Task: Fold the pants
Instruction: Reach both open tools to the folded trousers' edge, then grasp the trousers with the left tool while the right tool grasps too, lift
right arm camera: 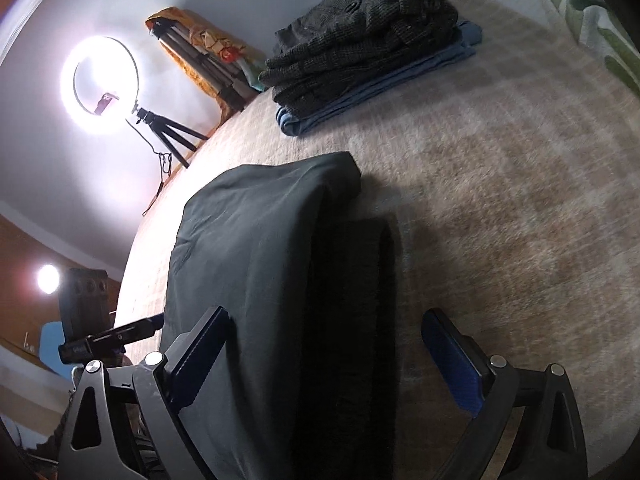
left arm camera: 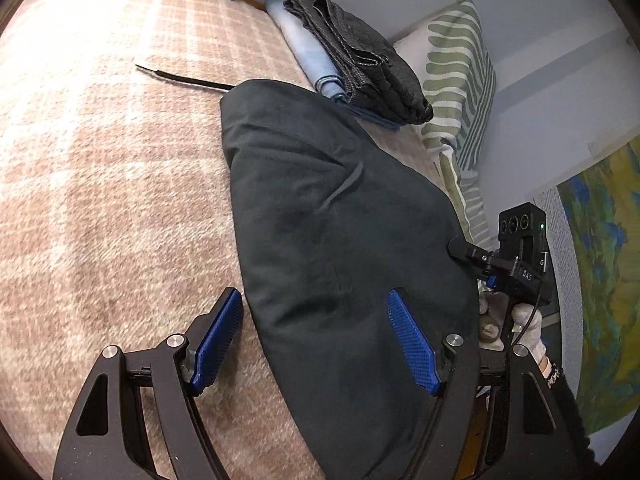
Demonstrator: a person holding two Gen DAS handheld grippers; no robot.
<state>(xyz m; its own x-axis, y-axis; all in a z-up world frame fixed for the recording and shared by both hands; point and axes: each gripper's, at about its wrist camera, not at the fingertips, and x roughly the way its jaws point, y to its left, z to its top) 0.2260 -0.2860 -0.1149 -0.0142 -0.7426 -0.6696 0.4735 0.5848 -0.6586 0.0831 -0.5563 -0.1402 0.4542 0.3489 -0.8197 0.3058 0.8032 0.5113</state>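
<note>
We hold our left gripper [left arm camera: 316, 344] and right gripper [right arm camera: 328, 356] with jaws spread wide, grasping nothing, over the dark teal folded pants [left arm camera: 340, 220] lying on the pink plaid blanket [left arm camera: 120, 160], near a stack of folded grey and blue garments [left arm camera: 360, 60].

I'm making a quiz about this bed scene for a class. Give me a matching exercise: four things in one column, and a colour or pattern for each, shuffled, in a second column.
Things:
1. pants being folded
2. blanket on the bed
3. pillow by the wall
4. bottom garment of the folded stack

Colours or patterns:
A. light blue
B. white with green stripes
C. dark teal-grey
D. beige and white plaid

Pairs: 1-C, 2-D, 3-B, 4-A
</note>
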